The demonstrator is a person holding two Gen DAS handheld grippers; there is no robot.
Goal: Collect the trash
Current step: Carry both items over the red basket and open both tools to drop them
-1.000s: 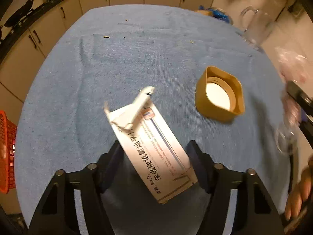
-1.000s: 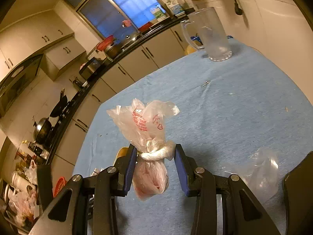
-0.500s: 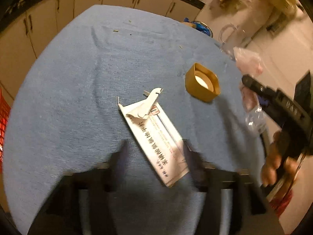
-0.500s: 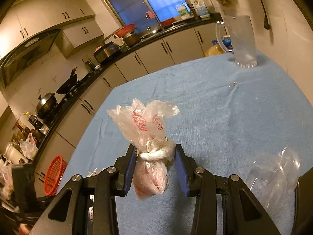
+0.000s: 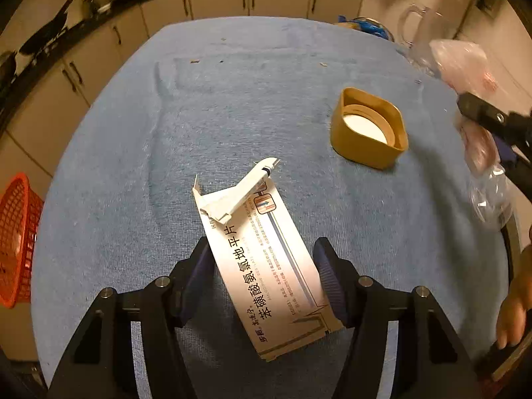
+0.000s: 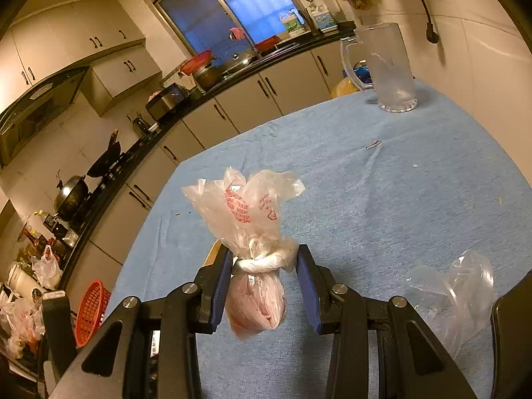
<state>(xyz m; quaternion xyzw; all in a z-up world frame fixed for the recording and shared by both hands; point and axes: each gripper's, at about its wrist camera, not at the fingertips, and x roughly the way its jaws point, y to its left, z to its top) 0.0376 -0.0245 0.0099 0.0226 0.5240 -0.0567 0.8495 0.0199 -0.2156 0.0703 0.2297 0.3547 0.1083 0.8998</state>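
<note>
My left gripper (image 5: 262, 269) is shut on a white medicine box (image 5: 266, 266) with Chinese print and an open torn flap, holding it above the blue cloth. My right gripper (image 6: 264, 262) is shut on the knot of a tied pink plastic bag (image 6: 252, 219), lifted above the table; the bag also shows in the left wrist view (image 5: 465, 66). A tan square lid (image 5: 369, 129) lies upside down on the cloth. A crumpled clear plastic bag (image 6: 455, 292) lies on the cloth at the right.
The table is covered by a blue towel (image 5: 232, 99). A clear glass pitcher (image 6: 385, 66) stands at the far corner near the wall. A red basket (image 5: 16, 239) sits off the table's left side. Kitchen cabinets (image 6: 232, 106) run behind.
The left gripper swung right and back with the box still in it. The right gripper has panned over the table with the pink bag still held.
</note>
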